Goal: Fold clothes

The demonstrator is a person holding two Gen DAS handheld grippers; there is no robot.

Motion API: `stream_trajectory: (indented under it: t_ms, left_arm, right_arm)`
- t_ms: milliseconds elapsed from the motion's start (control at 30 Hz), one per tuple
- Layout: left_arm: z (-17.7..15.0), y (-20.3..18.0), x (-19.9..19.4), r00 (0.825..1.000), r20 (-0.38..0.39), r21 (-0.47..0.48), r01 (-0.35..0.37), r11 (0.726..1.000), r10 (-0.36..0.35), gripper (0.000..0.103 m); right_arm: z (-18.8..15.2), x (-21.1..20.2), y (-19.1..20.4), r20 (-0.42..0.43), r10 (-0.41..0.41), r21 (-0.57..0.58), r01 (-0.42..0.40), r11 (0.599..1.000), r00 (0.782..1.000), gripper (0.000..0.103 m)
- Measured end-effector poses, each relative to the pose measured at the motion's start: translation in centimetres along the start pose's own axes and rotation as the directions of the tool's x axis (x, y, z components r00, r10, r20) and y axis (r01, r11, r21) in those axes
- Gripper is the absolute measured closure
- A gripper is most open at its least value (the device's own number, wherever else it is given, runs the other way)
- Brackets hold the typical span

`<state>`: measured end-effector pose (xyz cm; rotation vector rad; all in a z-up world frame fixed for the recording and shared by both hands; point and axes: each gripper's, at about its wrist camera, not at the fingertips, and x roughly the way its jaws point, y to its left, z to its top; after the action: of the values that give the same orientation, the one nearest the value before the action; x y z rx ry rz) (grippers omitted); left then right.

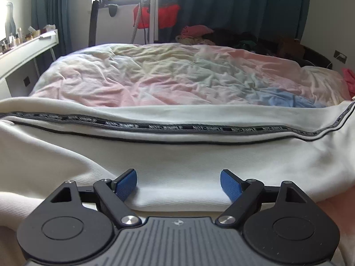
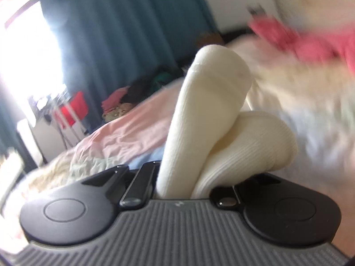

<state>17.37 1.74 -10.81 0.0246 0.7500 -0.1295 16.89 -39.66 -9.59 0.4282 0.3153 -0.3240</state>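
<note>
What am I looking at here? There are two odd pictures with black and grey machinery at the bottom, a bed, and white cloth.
Each picture comes from a camera on a hand-held gripper, looking along its two fingers. A person holds one in each hand to fold clothes. In the left view, the left gripper is open, its blue pads resting on a white garment with a lettered stripe, spread across the bed. In the blurred right view, the right gripper is shut on a bunched ribbed part of the white fabric.
</note>
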Motion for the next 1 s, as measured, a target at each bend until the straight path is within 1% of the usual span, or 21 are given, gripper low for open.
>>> stream_trajectory:
  t_ms: [67,167,267,333,433,467,533,633,667,700,767,900,1000]
  left_arm:
    - [0.3,0.5,-0.4,1.000,0.023,0.004,-0.010,1.000,0.010,0.019]
    - [0.7,1.1,-1.1,0.998,0.050,-0.001,-0.029,1.000,0.029,0.019]
    - [1.1,2.0,-1.8,0.997,0.070,-0.031,-0.041,0.999,0.043,0.019]
    - [1.4,2.6,-2.3,0.995,0.083,-0.052,-0.049,0.997,0.053,0.019]
    - [1.7,3.5,-3.0,0.990,0.113,-0.075,-0.071,0.995,0.079,0.019]
    - [1.8,3.9,-3.2,0.989,0.119,-0.085,-0.077,0.993,0.087,0.019]
    - [2.0,4.5,-3.6,0.987,0.125,-0.113,-0.084,0.990,0.098,0.019]
    - [2.3,5.5,-3.8,0.988,0.120,-0.161,-0.080,0.984,0.100,0.019]
    - [2.3,5.8,-3.9,0.988,0.117,-0.179,-0.077,0.981,0.099,0.019]
    - [2.3,6.1,-3.9,0.989,0.114,-0.198,-0.072,0.978,0.096,0.019]
    - [2.4,6.6,-4.0,0.990,0.108,-0.236,-0.061,0.970,0.089,0.019]
    - [2.8,7.3,-4.2,0.991,0.118,-0.297,-0.023,0.955,0.060,0.019]
    - [3.0,7.7,-4.3,0.993,0.109,-0.313,-0.016,0.950,0.052,0.019]
  right_arm:
    - [0.3,-0.4,2.5,0.042,0.020,-0.131,-0.014,0.991,0.999,0.089]
    - [-0.3,-1.3,6.5,0.087,0.070,-0.300,-0.041,0.953,0.994,0.089]
    - [-2.2,-3.2,10.7,0.118,0.133,-0.453,-0.065,0.889,0.984,0.089]
    - [-4.2,-4.6,13.5,0.126,0.199,-0.549,-0.099,0.830,0.972,0.089]
    - [-8.2,-6.3,17.4,0.072,0.320,-0.688,-0.186,0.702,0.945,0.089]
    - [-9.9,-6.3,18.2,0.022,0.334,-0.726,-0.214,0.653,0.942,0.089]
    - [-13.4,-6.1,19.9,-0.078,0.352,-0.791,-0.273,0.548,0.933,0.089]
    - [-18.5,-6.0,22.3,-0.229,0.354,-0.854,-0.361,0.374,0.907,0.089]
    - [-19.9,-5.9,22.5,-0.243,0.331,-0.873,-0.354,0.334,0.912,0.089]
    - [-20.6,-5.9,22.4,-0.235,0.329,-0.886,-0.340,0.314,0.915,0.089]
    - [-20.1,-5.9,22.3,-0.227,0.330,-0.880,-0.338,0.333,0.917,0.089]
    - [-20.9,-6.8,23.5,-0.230,0.345,-0.884,-0.344,0.317,0.910,0.088]
    - [-21.6,-7.5,24.5,-0.233,0.357,-0.886,-0.349,0.305,0.905,0.086]
